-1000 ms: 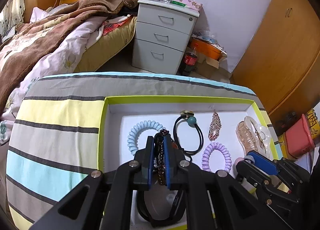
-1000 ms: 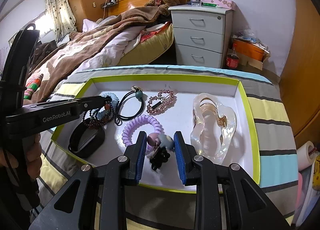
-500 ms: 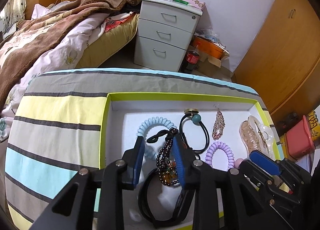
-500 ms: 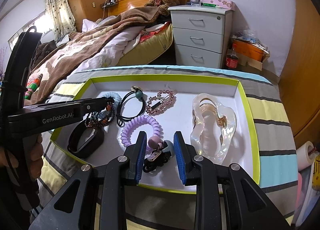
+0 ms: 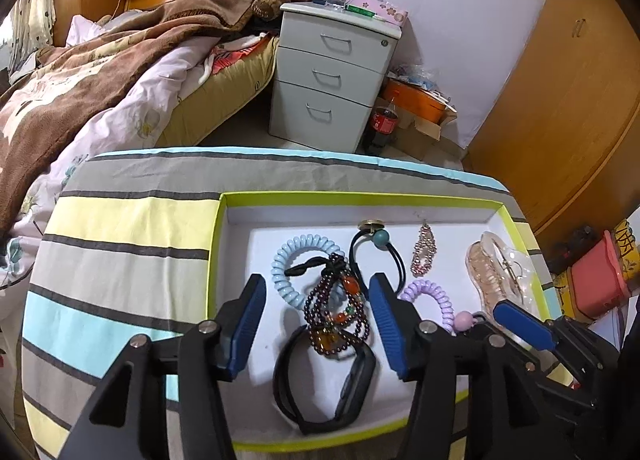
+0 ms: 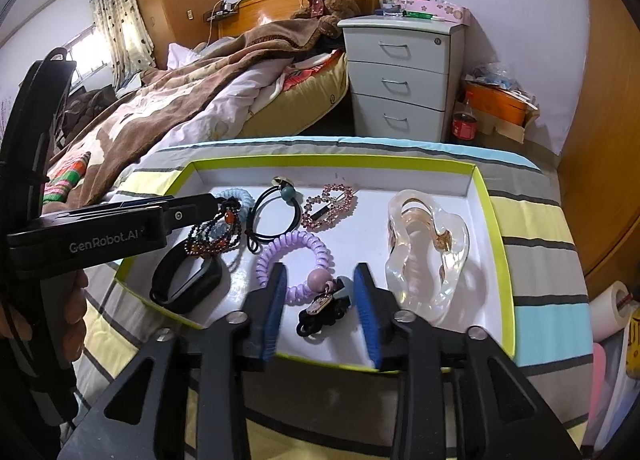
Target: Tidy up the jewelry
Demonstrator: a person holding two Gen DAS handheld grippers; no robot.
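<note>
A white tray with a lime-green rim (image 5: 360,197) (image 6: 494,204) lies on a striped cloth. My left gripper (image 5: 317,322) is open above a dark beaded bracelet (image 5: 334,310) (image 6: 212,234), which lies over a black wristband (image 5: 352,384) (image 6: 188,280) and a blue coil hair tie (image 5: 296,260). My right gripper (image 6: 320,300) is open around a black hair tie with pink and grey beads (image 6: 324,302), lying on the tray floor. A purple coil tie (image 6: 296,250), a black elastic with a teal bead (image 6: 276,208), a pink rhinestone clip (image 6: 330,204) and a clear claw clip (image 6: 428,244) also lie inside.
The striped cloth (image 5: 120,260) covers the table around the tray. Beyond it are a bed with a brown blanket (image 5: 100,72), a grey drawer unit (image 5: 332,72) and wooden wardrobe doors (image 5: 560,92). Boxes (image 5: 596,280) stand on the right.
Both grippers opened. The left let go of the beaded bracelet, now lying in the tray. The right let go of the beaded black hair tie, now lying on the tray floor.
</note>
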